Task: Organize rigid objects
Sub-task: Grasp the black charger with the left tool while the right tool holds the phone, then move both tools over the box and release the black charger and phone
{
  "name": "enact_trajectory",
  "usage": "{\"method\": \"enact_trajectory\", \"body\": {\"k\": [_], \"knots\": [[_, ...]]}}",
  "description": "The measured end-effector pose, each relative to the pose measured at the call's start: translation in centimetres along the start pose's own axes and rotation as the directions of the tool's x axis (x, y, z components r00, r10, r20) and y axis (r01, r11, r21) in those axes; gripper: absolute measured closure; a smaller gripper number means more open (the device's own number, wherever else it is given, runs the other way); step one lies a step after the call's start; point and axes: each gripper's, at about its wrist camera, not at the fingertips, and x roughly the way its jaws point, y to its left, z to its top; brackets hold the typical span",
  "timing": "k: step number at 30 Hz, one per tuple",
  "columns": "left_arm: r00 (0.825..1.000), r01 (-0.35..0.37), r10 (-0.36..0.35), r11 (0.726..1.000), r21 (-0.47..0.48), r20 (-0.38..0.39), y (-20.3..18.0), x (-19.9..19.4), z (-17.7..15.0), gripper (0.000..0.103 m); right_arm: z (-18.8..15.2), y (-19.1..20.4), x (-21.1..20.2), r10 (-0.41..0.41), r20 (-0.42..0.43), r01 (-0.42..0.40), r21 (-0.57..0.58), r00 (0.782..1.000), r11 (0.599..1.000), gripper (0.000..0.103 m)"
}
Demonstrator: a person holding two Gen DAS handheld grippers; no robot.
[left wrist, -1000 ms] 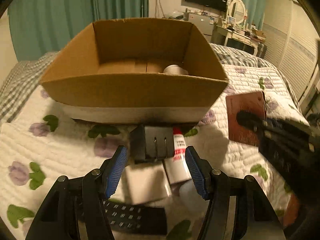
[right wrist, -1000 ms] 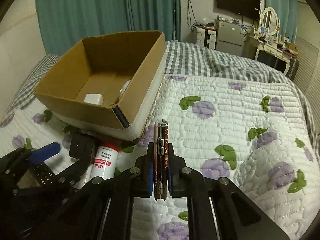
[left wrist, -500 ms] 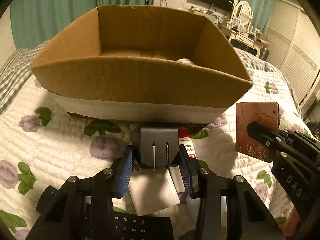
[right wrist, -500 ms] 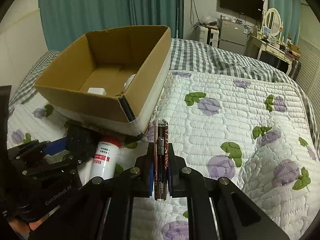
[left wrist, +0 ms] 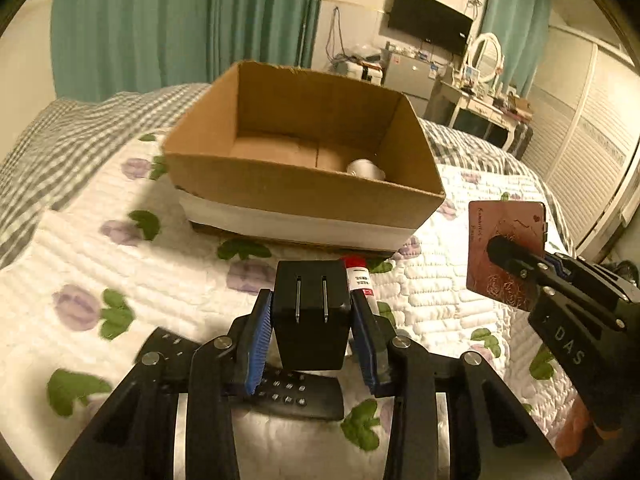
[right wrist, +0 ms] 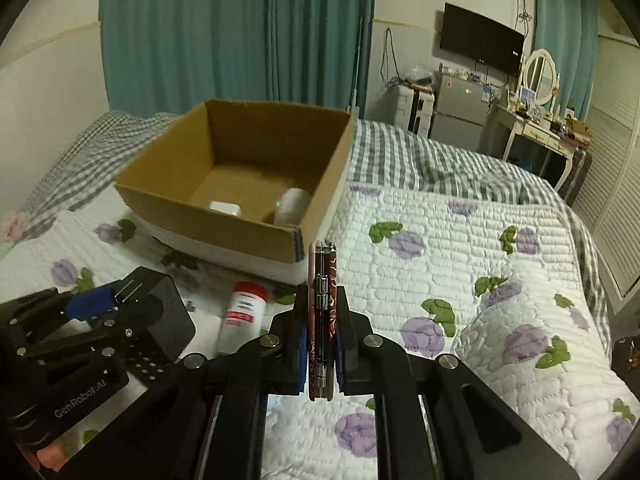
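Note:
My left gripper (left wrist: 312,303) has its blue pads against both sides of a black plug-in charger (left wrist: 310,320) with two prongs facing up; the jaws are closing tight on it, and it hangs above the quilt. My right gripper (right wrist: 322,312) is shut on a thin reddish-brown hinged case (right wrist: 322,276), held on edge; its patterned face (left wrist: 506,236) shows in the left wrist view. An open cardboard box (left wrist: 304,196) stands ahead on the bed, holding a white roll (right wrist: 292,204) and a small white block (right wrist: 226,208).
A white bottle with a red cap (right wrist: 242,314) lies on the quilt in front of the box. A black remote (left wrist: 296,394) lies under the left gripper. The flowered quilt (right wrist: 460,272) spreads to the right. Curtains, a fridge and a dressing table stand beyond the bed.
The left jaws closed on the black charger and lifted it off the quilt. Both grippers rose and drew back, so the box looks farther away. The right grip has not changed.

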Motion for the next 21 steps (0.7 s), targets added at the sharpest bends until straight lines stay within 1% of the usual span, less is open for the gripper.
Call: {"method": "enact_trajectory", "body": {"k": [1,3,6,10,13,15,17,21], "knots": [[1.0,0.003,-0.003,1.0,-0.01,0.012,0.6,-0.9,-0.3,0.065,0.1,0.2,-0.5,0.003,0.005,-0.003,-0.004,1.0,1.0,0.093],[0.999,0.012,-0.011,1.0,-0.021,0.032,0.6,-2.1,0.0,0.065,0.3,0.7,-1.5,0.012,0.018,-0.012,-0.006,1.0,1.0,0.093],[0.996,0.016,-0.014,1.0,-0.021,0.089,0.5,-4.5,1.0,0.065,1.0,1.3,-2.8,0.026,0.042,-0.025,-0.021,0.999,0.999,0.093],[0.987,0.033,-0.031,0.999,-0.01,0.159,0.1,-7.0,3.3,0.065,2.9,1.6,-3.8,0.07,0.075,-0.069,-0.023,0.995,0.997,0.093],[0.976,0.035,-0.036,0.999,0.007,0.213,0.2,-8.3,5.5,0.065,5.1,1.8,-4.2,0.083,0.118,-0.079,-0.04,0.99,0.996,0.093],[0.972,0.036,-0.037,0.999,0.009,0.231,0.2,-8.2,7.2,0.065,6.5,1.7,-4.0,0.092,0.137,-0.087,-0.043,0.986,0.995,0.093],[0.97,0.022,-0.026,1.0,0.02,0.244,0.3,-7.7,8.6,0.065,8.0,1.5,-3.2,0.104,0.145,-0.1,-0.039,0.984,0.994,0.093],[0.966,0.013,-0.024,0.999,0.045,0.258,0.6,-4.9,11.8,0.065,10.3,1.1,-0.7,0.121,0.149,-0.117,-0.035,0.981,0.992,0.093]]}}
